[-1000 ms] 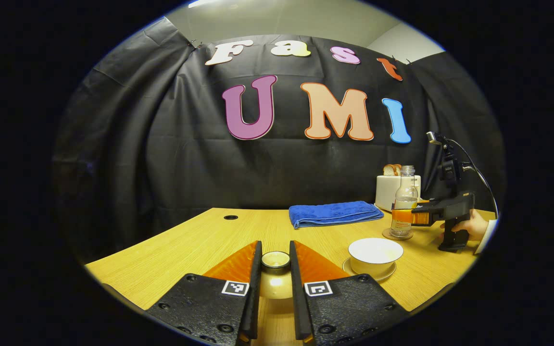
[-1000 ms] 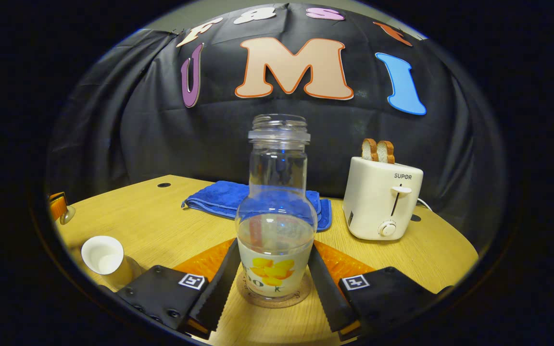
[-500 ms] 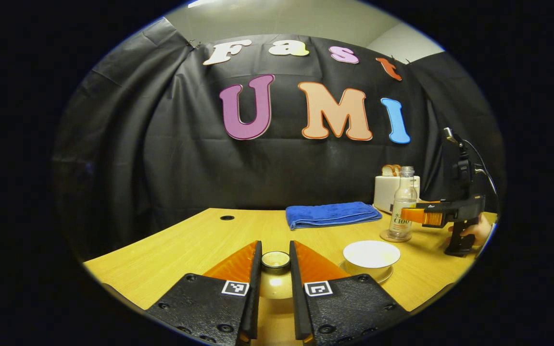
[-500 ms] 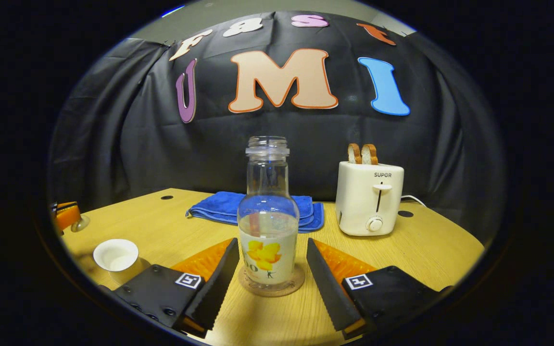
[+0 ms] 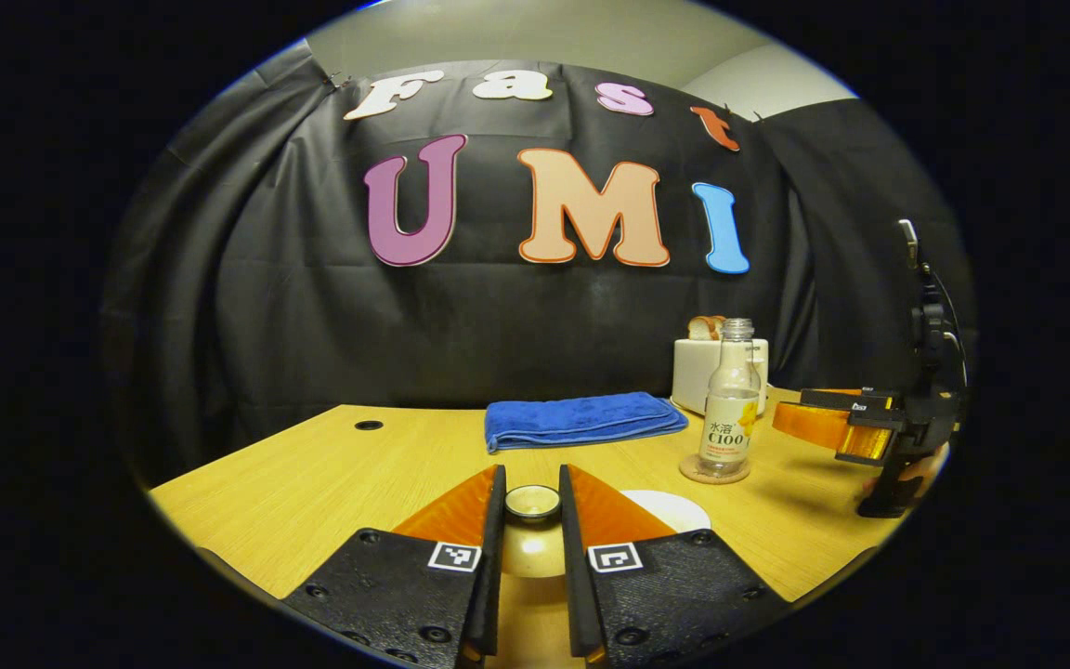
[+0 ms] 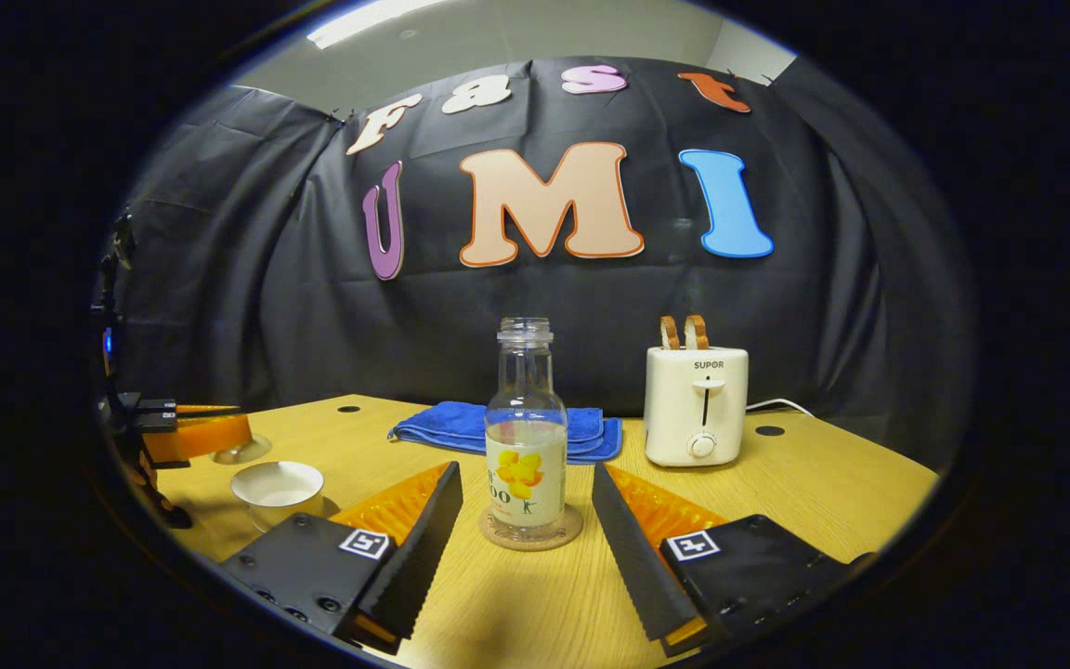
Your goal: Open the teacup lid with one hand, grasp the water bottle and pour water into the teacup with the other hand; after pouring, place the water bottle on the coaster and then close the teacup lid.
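My left gripper (image 5: 531, 478) is shut on the knob of the pale golden teacup lid (image 5: 532, 548), held above the table. The white teacup (image 5: 674, 509) on its saucer sits just right of it, partly behind my finger; it is open (image 6: 277, 484). The clear water bottle (image 6: 526, 446), part full and uncapped, stands upright on the round coaster (image 6: 530, 537). My right gripper (image 6: 526, 476) is open, pulled back, fingers apart from the bottle on either side. From the left gripper view that gripper (image 5: 828, 426) hangs right of the bottle (image 5: 730, 409), held by a hand (image 5: 911, 465).
A folded blue towel (image 6: 498, 426) lies at the back of the wooden table (image 6: 823, 483). A white toaster (image 6: 695, 404) with two bread slices stands right of the bottle. The other gripper with the lid (image 6: 205, 432) hovers left of the teacup.
My right gripper opened, let go of the bottle on the coaster and drew back from it. My left gripper carried the lid rightward, closer to the teacup.
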Tool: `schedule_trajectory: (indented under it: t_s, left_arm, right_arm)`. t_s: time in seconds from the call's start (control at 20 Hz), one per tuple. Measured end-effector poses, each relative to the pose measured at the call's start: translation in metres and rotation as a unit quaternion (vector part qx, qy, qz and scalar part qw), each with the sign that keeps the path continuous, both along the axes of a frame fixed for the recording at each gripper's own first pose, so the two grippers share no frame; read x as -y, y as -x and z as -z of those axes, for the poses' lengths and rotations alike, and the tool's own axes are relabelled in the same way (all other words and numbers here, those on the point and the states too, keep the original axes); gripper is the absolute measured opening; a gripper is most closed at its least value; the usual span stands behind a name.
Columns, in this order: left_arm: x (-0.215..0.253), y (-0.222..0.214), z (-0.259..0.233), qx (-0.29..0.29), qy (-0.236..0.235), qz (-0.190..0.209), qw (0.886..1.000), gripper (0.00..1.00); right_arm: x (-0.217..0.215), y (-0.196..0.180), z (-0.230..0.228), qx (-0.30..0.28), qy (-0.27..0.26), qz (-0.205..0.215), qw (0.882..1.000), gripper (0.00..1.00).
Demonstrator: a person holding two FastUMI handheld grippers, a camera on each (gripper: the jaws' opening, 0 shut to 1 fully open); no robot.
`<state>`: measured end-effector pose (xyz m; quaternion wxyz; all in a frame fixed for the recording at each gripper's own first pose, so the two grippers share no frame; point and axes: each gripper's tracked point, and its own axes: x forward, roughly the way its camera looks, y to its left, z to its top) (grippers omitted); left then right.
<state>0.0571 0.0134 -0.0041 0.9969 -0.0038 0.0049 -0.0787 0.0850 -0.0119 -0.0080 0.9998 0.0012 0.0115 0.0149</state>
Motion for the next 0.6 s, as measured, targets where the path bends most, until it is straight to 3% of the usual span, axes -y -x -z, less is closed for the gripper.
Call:
schedule_trajectory:
  t_s: [0.15,0.2,0.3,0.6]
  left_arm:
    - [0.015,-0.003,0.0,-0.001,0.0,0.022,1.0,0.28]
    - [0.021,-0.004,-0.001,0.001,0.001,0.029,1.0,0.28]
    - [0.033,-0.005,0.0,-0.001,0.0,0.048,0.999,0.28]
    - [0.059,-0.002,0.008,-0.024,-0.014,0.093,0.995,0.28]
  right_arm:
    - [0.002,0.012,0.0,0.0,-0.001,-0.004,1.0,0.87]
    - [0.001,0.016,0.0,0.0,-0.001,-0.007,1.0,0.92]
    - [0.002,0.023,-0.001,0.0,0.0,-0.009,1.0,0.87]
    - [0.01,0.041,-0.002,0.002,0.0,0.003,1.0,0.91]
